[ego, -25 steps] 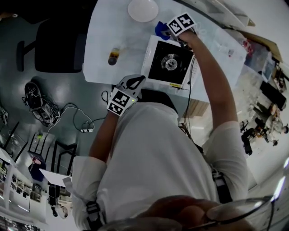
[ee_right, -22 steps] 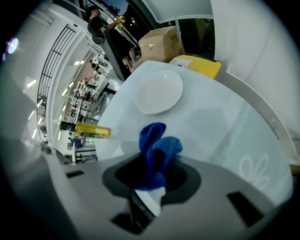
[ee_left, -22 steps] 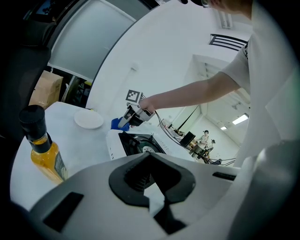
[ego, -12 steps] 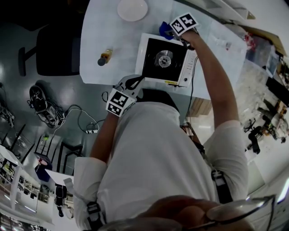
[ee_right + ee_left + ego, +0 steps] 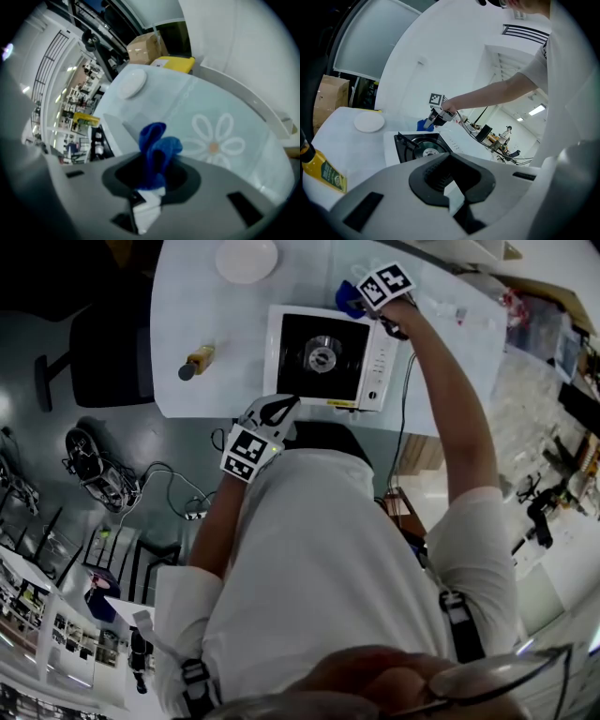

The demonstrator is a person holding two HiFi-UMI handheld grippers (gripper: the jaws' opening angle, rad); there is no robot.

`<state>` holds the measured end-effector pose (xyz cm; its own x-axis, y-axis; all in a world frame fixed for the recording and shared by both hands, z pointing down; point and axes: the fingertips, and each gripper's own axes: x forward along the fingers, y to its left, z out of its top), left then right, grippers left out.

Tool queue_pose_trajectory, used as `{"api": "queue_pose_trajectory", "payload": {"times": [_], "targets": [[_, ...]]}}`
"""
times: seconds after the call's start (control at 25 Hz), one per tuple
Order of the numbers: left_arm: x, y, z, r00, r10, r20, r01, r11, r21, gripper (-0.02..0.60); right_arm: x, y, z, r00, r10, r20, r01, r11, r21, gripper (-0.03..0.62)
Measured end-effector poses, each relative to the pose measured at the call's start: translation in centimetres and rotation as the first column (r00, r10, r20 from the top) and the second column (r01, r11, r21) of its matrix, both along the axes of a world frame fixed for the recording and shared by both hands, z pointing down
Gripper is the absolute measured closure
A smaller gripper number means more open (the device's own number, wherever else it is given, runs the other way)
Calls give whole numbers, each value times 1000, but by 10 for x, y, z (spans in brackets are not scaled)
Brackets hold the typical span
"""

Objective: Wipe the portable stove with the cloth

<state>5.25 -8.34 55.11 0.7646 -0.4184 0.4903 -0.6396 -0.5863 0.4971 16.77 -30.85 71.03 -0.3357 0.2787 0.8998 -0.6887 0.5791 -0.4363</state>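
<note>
- The portable stove [image 5: 323,357], white with a black top and a round burner, sits on the white table [image 5: 187,315] near the person's edge.
- The blue cloth [image 5: 347,304] is bunched at the stove's far right corner, pinched in the right gripper [image 5: 364,307]; its jaws are clamped on the fabric.
- The left gripper [image 5: 279,411] hangs at the near table edge, jaws nearly together with nothing between them.
- To the stove's left are a yellow bottle [image 5: 195,362] with a dark cap and, farther off, a white plate [image 5: 247,259].
- A dark chair [image 5: 103,343] stands left of the table.
</note>
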Motion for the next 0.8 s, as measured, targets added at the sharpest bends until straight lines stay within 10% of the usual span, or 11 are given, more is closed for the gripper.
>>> {"api": "queue_pose_trajectory", "payload": {"times": [0.8], "targets": [[60, 7, -2, 998, 41, 41, -42, 999, 23, 549, 113, -1, -4, 993, 117, -31, -116, 993, 30, 471]]}}
